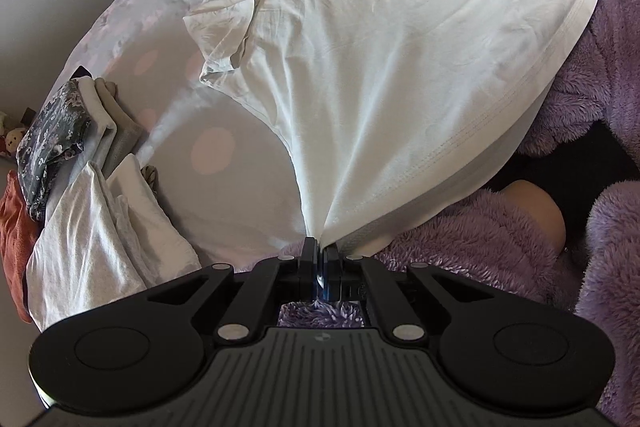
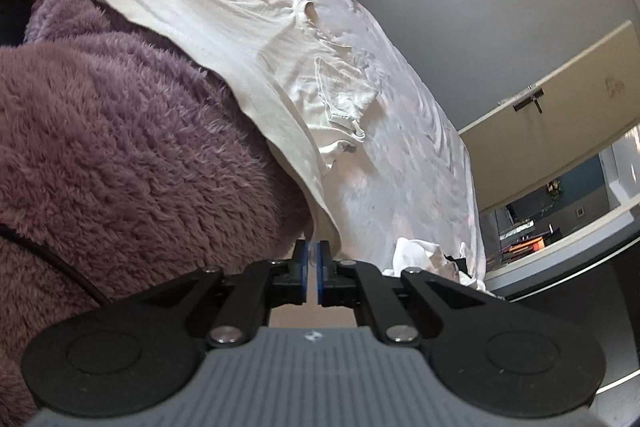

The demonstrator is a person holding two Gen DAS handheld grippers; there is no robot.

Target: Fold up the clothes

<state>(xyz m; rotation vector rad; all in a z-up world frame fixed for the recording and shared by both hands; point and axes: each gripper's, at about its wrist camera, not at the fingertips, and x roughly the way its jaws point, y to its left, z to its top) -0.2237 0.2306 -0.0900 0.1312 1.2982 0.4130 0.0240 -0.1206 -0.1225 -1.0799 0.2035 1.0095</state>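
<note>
From my left wrist view, my left jaws [image 1: 320,251] are clenched on a bottom corner of the white T-shirt [image 1: 360,67], and the cloth fans out taut from the pinch toward the bed [image 1: 224,187], where its sleeves and collar lie. The hem runs off to the right over my purple fleece sleeve [image 1: 480,239]. A stack of folded clothes [image 1: 80,147] sits at the bed's left edge, so I judge I should keep the shirt clear of it and pull evenly to flatten the body.

From my right wrist view, my right jaws [image 2: 312,259] pinch the other hem corner; a thin slit shows between the blue pads, so the hold looks slight. I would firm it before drawing the hem tight, keeping both corners level so the shirt lands square.
</note>
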